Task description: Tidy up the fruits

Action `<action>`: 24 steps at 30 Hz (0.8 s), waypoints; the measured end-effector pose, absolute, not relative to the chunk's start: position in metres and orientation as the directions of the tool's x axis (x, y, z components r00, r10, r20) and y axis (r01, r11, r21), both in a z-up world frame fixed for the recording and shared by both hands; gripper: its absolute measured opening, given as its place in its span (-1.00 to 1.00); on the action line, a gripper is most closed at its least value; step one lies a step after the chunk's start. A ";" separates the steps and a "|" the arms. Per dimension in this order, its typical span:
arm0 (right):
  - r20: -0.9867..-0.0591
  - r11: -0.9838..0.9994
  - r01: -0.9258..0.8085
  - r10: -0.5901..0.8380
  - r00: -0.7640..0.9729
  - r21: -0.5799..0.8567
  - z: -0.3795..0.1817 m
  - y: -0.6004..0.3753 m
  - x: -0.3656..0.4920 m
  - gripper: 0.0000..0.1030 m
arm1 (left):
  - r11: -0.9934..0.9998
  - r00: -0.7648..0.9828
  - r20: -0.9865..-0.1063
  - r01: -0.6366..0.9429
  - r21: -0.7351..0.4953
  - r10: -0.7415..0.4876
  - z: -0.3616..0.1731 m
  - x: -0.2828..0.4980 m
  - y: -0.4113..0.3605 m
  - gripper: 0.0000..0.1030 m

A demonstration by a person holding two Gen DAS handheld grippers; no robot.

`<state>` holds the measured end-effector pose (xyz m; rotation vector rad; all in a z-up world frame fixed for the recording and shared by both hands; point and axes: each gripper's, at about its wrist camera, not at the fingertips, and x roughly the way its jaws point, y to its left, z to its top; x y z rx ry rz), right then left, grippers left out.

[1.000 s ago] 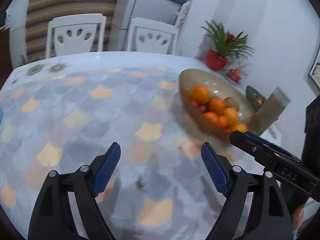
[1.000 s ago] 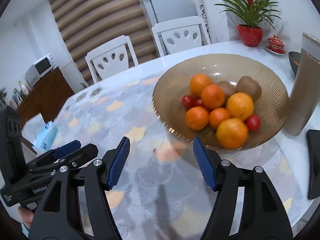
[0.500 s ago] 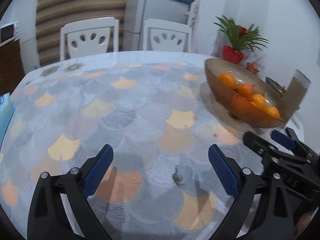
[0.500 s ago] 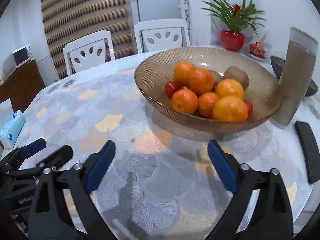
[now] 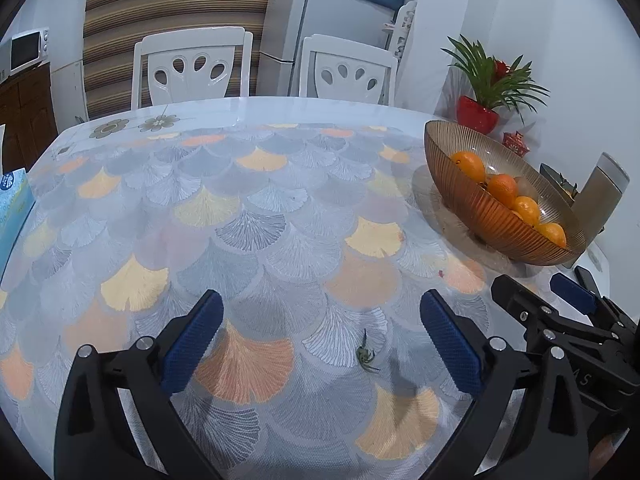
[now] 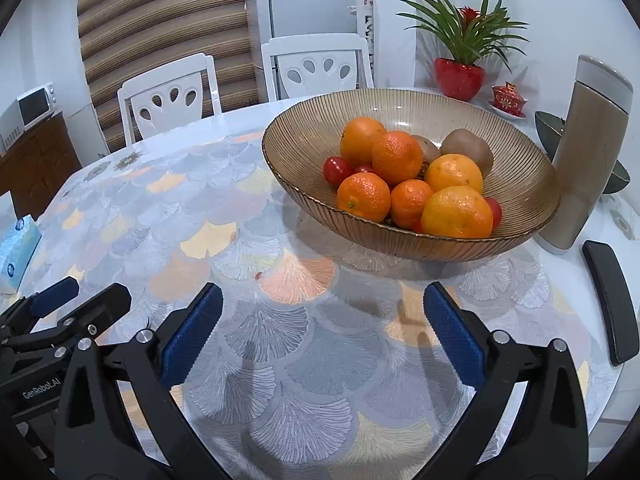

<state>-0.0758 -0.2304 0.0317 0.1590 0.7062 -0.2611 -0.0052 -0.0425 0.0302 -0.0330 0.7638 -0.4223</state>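
Tongs lower; bowl of oranges.

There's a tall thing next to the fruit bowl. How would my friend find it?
Find the big ribbed amber bowl of oranges on the patterned table. Just right of it, in the right wrist view, stands a tall tan flask with a pale grey cap. It is the only upright cylinder there; a flat black phone lies before it.

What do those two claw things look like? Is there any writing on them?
Both look alike. The left hand-held gripper and the right hand-held gripper are matte black frames shaped like tongs, with silver screws. Each finger ends in a blue, bumpy pad. Seen from the right wrist camera, the left one has white lettering on its side, "GenRobot.AI". No cables or sleeves show.
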 end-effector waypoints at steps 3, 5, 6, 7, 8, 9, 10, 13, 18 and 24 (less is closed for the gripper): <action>-0.661 0.956 0.290 -0.184 0.727 0.053 0.031 -0.229 -0.076 0.94 | 0.916 0.640 -0.666 0.357 -0.184 -0.383 0.030 -0.004 -0.042 0.90; -0.660 0.955 0.294 -0.188 0.728 0.052 0.031 -0.229 -0.076 0.94 | 0.916 0.638 -0.668 0.356 -0.186 -0.383 0.029 -0.004 -0.043 0.90; -0.659 0.954 0.294 -0.189 0.728 0.052 0.031 -0.229 -0.076 0.94 | 0.916 0.637 -0.669 0.355 -0.187 -0.384 0.029 -0.004 -0.042 0.90; -0.659 0.954 0.294 -0.188 0.728 0.052 0.031 -0.229 -0.076 0.94 | 0.916 0.636 -0.669 0.355 -0.188 -0.384 0.029 -0.004 -0.042 0.90; -0.660 0.954 0.294 -0.189 0.728 0.051 0.031 -0.229 -0.076 0.94 | 0.916 0.634 -0.671 0.354 -0.191 -0.385 0.028 -0.004 -0.042 0.90; -0.660 0.954 0.294 -0.189 0.727 0.051 0.031 -0.229 -0.076 0.94 | 0.916 0.632 -0.672 0.353 -0.193 -0.385 0.028 -0.004 -0.042 0.90; -0.660 0.954 0.294 -0.189 0.727 0.051 0.031 -0.229 -0.076 0.94 | 0.916 0.631 -0.674 0.352 -0.195 -0.385 0.028 -0.004 -0.042 0.90; -0.664 0.955 0.293 -0.187 0.724 0.049 0.030 -0.228 -0.075 0.94 | 0.916 0.629 -0.675 0.348 -0.201 -0.387 0.027 -0.003 -0.042 0.90; -0.667 0.955 0.292 -0.187 0.721 0.048 0.030 -0.228 -0.075 0.94 | 0.916 0.626 -0.677 0.344 -0.207 -0.388 0.027 -0.003 -0.042 0.90; -0.669 0.956 0.291 -0.191 0.718 0.040 0.030 -0.226 -0.074 0.94 | 0.918 0.627 -0.677 0.336 -0.212 -0.386 0.027 -0.003 -0.040 0.90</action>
